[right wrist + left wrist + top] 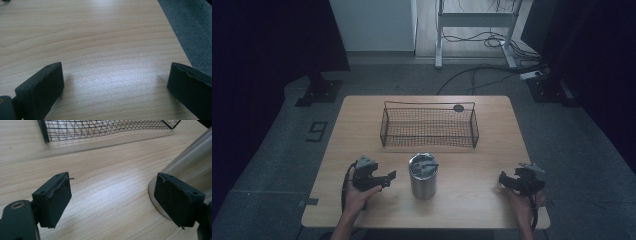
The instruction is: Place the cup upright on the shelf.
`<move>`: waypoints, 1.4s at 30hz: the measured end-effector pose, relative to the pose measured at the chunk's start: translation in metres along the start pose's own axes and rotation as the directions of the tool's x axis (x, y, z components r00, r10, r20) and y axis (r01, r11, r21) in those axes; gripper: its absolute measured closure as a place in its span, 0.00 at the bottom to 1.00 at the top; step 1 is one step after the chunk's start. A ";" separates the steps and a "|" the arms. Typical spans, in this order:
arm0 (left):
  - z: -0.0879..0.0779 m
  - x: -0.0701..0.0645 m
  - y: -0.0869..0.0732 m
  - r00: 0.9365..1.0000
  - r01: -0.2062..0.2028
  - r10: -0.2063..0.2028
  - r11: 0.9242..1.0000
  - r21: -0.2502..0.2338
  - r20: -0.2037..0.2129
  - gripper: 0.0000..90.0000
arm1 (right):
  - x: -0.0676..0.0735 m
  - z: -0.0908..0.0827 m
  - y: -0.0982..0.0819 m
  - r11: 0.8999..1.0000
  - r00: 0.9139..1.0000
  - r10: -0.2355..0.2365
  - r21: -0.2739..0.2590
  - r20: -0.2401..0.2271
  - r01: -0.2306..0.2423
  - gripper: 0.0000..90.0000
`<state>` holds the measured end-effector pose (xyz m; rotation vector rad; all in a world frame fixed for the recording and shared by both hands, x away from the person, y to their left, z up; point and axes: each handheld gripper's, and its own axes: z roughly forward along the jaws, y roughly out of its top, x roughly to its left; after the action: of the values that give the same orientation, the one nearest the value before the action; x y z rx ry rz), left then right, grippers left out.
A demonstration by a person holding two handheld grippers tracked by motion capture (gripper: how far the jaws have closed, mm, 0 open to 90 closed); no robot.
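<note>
A steel tumbler (423, 176) with a lid stands upright near the front middle of the wooden table (362, 120). Behind it sits an empty black wire basket (429, 125). My left gripper (388, 176) rests to the left of the tumbler, open, with nothing between its jaws; in the left gripper view the tumbler (190, 167) rises just behind the right jaw and the basket (105, 128) lies farther off. My right gripper (504, 179) stands open near the table's front right corner over bare wood (107, 50).
A small dark disc (458, 108) lies on the table behind the basket. The table's right edge and grey floor (192, 30) lie close beside my right gripper. Cables and a desk frame (477, 30) stand beyond the table.
</note>
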<state>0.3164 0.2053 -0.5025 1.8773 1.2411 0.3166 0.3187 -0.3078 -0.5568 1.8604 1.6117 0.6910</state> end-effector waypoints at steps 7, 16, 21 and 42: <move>-0.004 -0.002 0.001 1.000 0.001 -0.001 1.000 -0.029 -0.014 0.16 | 0.000 0.000 0.000 1.000 1.000 -0.003 -0.004 -0.002 0.003 0.01; -0.008 -0.001 0.004 0.998 -0.003 0.001 0.999 -0.034 -0.065 0.16 | 0.000 0.000 0.000 1.000 1.000 -0.004 -0.004 -0.006 0.004 0.01; -0.015 0.000 0.010 0.999 -0.006 0.003 0.998 -0.059 -0.049 0.16 | 0.000 0.000 0.000 1.000 1.000 -0.004 -0.004 -0.006 0.004 0.01; -0.044 -0.036 0.022 0.988 -0.077 0.095 0.986 -0.148 0.119 0.02 | -0.001 -0.001 0.000 1.000 1.000 -0.005 -0.001 -0.004 0.005 0.01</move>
<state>0.2864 0.1940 -0.4507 1.8020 1.0282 0.3193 0.3178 -0.3092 -0.5567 1.8551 1.6182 0.6937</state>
